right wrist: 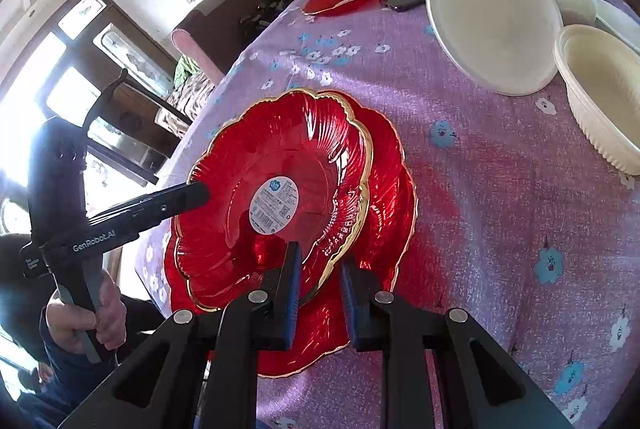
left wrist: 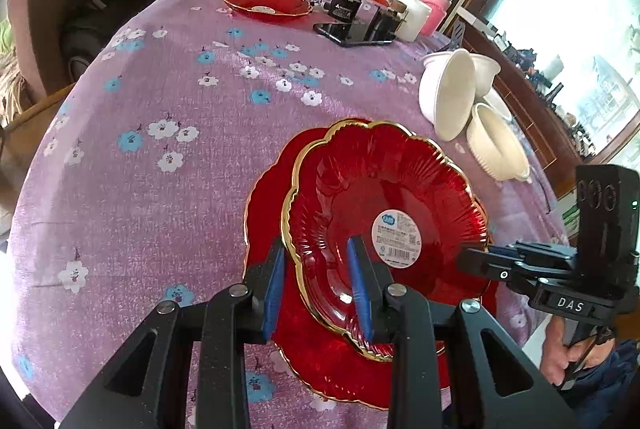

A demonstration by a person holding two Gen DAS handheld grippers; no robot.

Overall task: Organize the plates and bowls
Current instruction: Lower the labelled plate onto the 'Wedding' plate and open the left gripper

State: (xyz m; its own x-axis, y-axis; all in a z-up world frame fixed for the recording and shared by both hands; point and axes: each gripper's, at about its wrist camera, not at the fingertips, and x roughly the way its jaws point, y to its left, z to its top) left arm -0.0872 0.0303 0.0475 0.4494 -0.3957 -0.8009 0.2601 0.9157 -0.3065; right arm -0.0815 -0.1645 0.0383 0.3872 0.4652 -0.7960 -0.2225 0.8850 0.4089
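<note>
1. Left wrist view: the left gripper [left wrist: 320, 285] has its jaws astride the near rim of the upper red glass plate [left wrist: 384, 197], one blue pad outside the gold edge and one inside the well; whether they press the glass or only straddle it I cannot tell.
2. Right wrist view: the right gripper [right wrist: 320, 293] stands at the opposite rim of the same plate, jaws slightly apart with the gold edge between the pads; contact is likewise unclear.
3. The upper plate, with a round barcode sticker [left wrist: 398, 235] at its centre, sits tilted and offset on the lower red glass plate [left wrist: 280, 333], which lies flat on the purple flowered tabletop [left wrist: 160, 109].
4. Step in hand, as I judge it: seating one red plate on the other to build a stack.
5. A third red plate [left wrist: 266, 3] lies well apart at the far side, and the white bowls [left wrist: 452, 93] are tumbled to the right, some on their sides.
6. The next move calls for centring the upper plate so the scalloped rims nest, then letting go on both sides gently; glass on glass may slide.
</note>
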